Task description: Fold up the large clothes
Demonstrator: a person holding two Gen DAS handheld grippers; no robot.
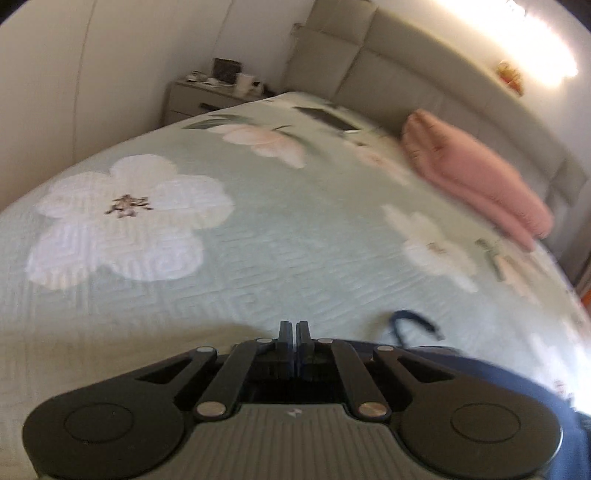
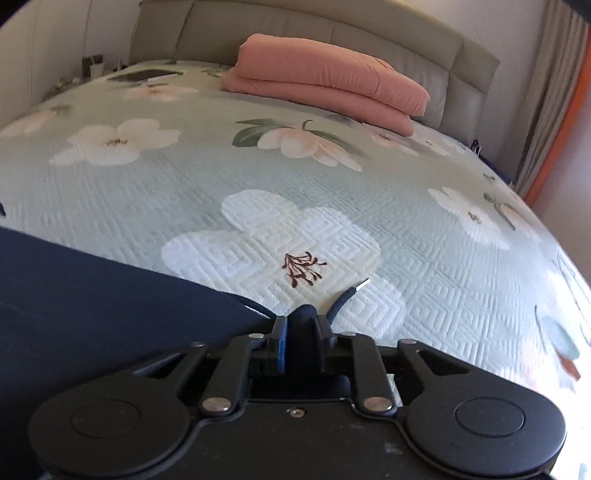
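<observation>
We see a big bed with a green cover full of white and pink flowers. Our left gripper hangs low over the near edge of the bed. Its two fingers are pressed tight together. The picture is blurry there, so we cannot tell if a thin bit of cloth is caught between them. Just to the right of it lies a dark blue garment, and a blue cord curls up from it onto the cover.

Our right gripper is low over the bed too. Its fingers are a little apart and pinch a bunched fold of the blue garment. The blue cloth spreads out to the left of this gripper, flat over the near side of the bed. A blue cord with a pale tip pokes out just past the fingers and rests on a big white flower.

Far back, by the grey headboard, sits a folded pink blanket. A nightstand with small things on top stands in the far left corner, beside the bed.
</observation>
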